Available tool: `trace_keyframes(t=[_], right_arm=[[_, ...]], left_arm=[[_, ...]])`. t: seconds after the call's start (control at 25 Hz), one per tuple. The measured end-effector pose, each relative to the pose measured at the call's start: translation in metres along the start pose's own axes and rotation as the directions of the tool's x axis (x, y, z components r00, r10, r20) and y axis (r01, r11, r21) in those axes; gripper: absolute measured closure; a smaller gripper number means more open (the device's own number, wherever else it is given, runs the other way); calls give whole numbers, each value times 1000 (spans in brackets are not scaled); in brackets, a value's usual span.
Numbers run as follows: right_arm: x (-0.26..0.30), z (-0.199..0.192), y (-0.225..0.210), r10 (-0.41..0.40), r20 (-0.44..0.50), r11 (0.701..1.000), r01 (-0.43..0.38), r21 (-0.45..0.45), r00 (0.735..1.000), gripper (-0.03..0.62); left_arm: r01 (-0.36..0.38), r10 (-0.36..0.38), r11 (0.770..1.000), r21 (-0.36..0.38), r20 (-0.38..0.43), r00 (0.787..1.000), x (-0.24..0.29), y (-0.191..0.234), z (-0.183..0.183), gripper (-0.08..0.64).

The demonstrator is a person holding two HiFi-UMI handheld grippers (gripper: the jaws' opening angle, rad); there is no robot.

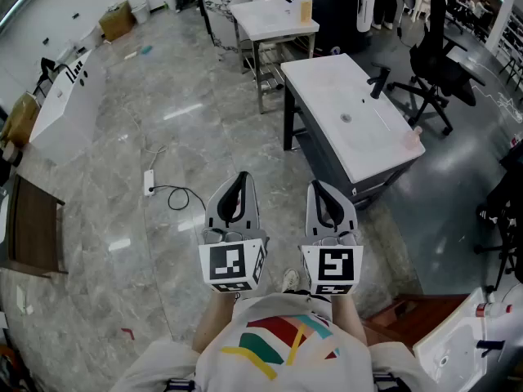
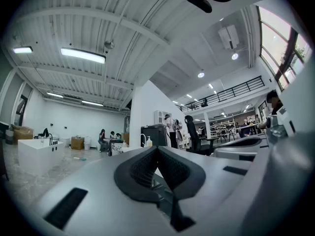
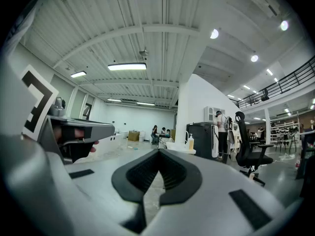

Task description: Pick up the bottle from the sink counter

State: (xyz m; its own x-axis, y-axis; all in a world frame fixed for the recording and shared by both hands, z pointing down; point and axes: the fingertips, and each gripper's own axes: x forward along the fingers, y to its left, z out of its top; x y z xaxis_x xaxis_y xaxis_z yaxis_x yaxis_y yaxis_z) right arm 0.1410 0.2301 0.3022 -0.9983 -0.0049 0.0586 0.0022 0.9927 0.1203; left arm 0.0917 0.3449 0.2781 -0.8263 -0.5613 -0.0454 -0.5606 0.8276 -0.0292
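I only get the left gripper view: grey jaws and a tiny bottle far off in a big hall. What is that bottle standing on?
Observer: The head view shows the bottle on a small white counter, near its right edge.
Operator: Is anything closer to me?
Observer: Yes, a bigger sink counter with a black tap stands nearer, off to the right.
Operator: What is my other hand doing?
Observer: The right gripper is shut, with nothing between its jaws.
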Motion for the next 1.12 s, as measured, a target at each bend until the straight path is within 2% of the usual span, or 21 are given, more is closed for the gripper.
trace_keyframes(t=[0.4,0.68,1.12], right_arm=[[1,-7,-5,-6,-7,1000,6,8,1000,581],[12,-7,-11,11,21,1000,-11,0,1000,581],[39,-18,-43,25,11,1000,-25,15,1000,581]], left_arm=[[25,-25,1000,2,-9,1000,8,-8,-6,543],[22,-22,1000,-6,-38,999,25,-12,-20,543],[18,-18,1000,-7,-16,1000,62,-21,-23,543]])
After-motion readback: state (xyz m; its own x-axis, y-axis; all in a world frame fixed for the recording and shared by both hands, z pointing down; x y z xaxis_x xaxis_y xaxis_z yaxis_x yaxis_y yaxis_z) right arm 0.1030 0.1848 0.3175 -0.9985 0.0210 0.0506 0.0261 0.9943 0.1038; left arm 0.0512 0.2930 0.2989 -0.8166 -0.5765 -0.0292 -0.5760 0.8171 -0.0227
